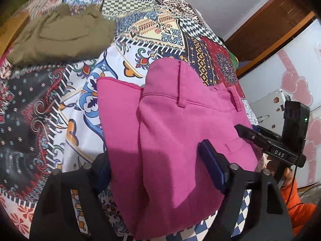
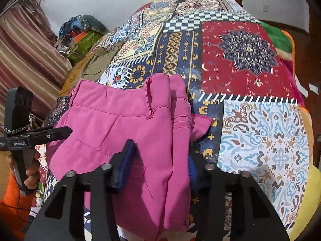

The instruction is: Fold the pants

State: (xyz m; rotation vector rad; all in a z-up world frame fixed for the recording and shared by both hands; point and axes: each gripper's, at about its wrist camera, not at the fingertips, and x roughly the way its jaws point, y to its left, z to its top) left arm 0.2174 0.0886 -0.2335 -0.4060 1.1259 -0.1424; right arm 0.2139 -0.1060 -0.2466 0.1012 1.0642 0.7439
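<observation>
**Pink pants nearly folded**

The bright pink fabric pants (image 1: 172, 132) lie doubled on the patchwork-print bed cover (image 2: 260, 120), waistband uppermost. Left gripper (image 1: 160, 168) and right gripper (image 2: 158, 160) jaws stand spread around the bundle; whether they pinch it I cannot tell. Probably a final fold or flattening remains.
</observation>
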